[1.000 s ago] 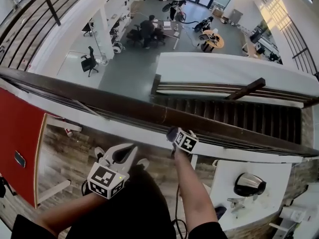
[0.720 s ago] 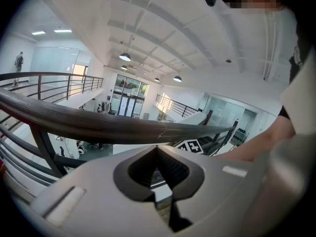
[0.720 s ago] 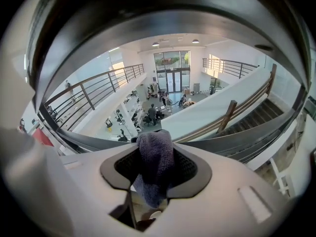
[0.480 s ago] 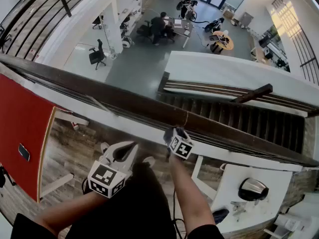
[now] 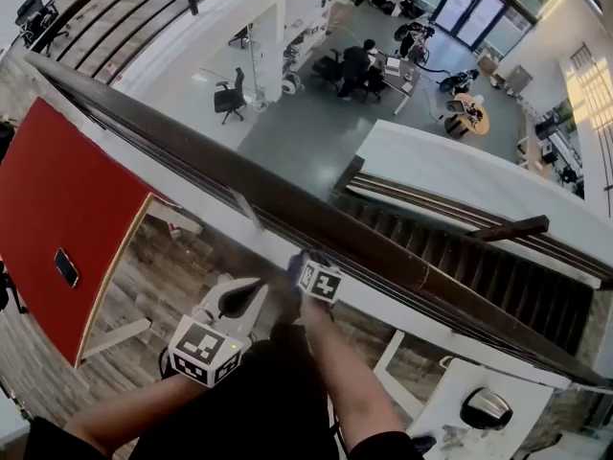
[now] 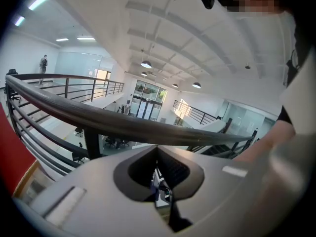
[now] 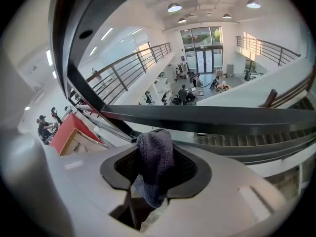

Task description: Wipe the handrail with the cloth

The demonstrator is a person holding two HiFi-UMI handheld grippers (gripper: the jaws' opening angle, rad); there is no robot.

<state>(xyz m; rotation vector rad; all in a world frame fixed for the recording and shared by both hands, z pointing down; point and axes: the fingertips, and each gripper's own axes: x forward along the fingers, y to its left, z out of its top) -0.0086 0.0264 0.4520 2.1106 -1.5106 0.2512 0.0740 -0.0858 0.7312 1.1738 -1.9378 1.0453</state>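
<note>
My right gripper (image 7: 156,132) has its jaws clamped on the grey cloth (image 7: 154,164), just beside the dark handrail (image 5: 251,188) and possibly touching it. My left gripper (image 6: 157,149) sits nearer, its jaws together and empty.

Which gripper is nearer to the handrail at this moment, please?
Right. The right gripper, jaws shut on the cloth, sits just short of the handrail; the left gripper, shut and empty, hangs farther back.

Daylight is entering through glass doors (image 5: 471,4) onto a grey floor (image 5: 297,134); a staircase (image 5: 498,268) is descending at right.
</note>
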